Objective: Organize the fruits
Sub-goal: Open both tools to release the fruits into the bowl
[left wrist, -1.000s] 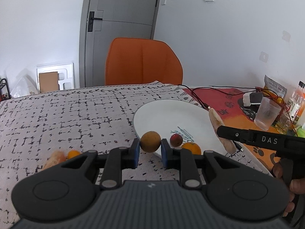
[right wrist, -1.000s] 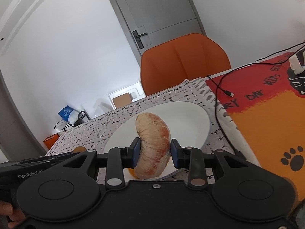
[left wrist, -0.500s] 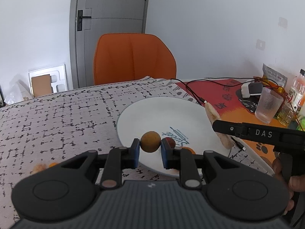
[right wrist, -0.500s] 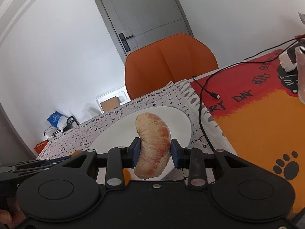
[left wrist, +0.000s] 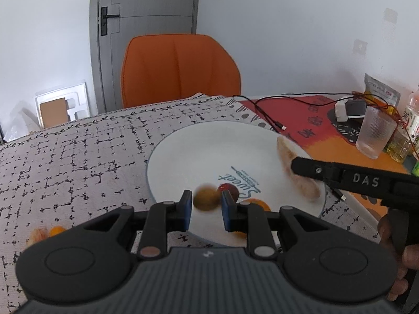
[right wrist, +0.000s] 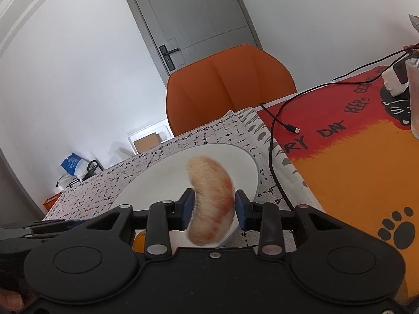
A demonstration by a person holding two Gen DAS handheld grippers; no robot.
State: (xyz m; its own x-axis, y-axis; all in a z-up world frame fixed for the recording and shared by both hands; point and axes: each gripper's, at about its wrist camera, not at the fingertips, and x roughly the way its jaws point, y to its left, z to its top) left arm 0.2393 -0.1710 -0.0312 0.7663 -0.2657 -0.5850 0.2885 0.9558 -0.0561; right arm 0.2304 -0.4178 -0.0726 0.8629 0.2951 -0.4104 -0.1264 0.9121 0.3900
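Compared with a second ago, the left hand-held gripper [left wrist: 204,206] has moved in over the white plate [left wrist: 209,146], which now fills more of the left wrist view, and the small brown round fruit [left wrist: 206,198] between its blue pads looks smeared and sits lower against them; the pads seem slightly apart from it, though the blur makes contact hard to judge. The jaws stand narrow. The right hand-held gripper [right wrist: 214,209] has barely shifted; its jaws are opening, with the pale peeled citrus segment [right wrist: 210,201] upright between them, and a thin gap shows at the right pad while the left pad looks close against the fruit. That segment hangs over the near right edge of the plate [right wrist: 162,172].

On the plate, a small red fruit [left wrist: 228,189] and an orange one [left wrist: 258,204] lie just behind the left gripper's right finger, both partly hidden by it. At the lower left of the counter [left wrist: 78,157], a pale piece and an orange fruit [left wrist: 57,230] are blurred and cut off by the gripper body. In the right wrist view only a sliver of orange fruit [right wrist: 139,240] shows under the left finger. The printed lettering on the plate is partly covered
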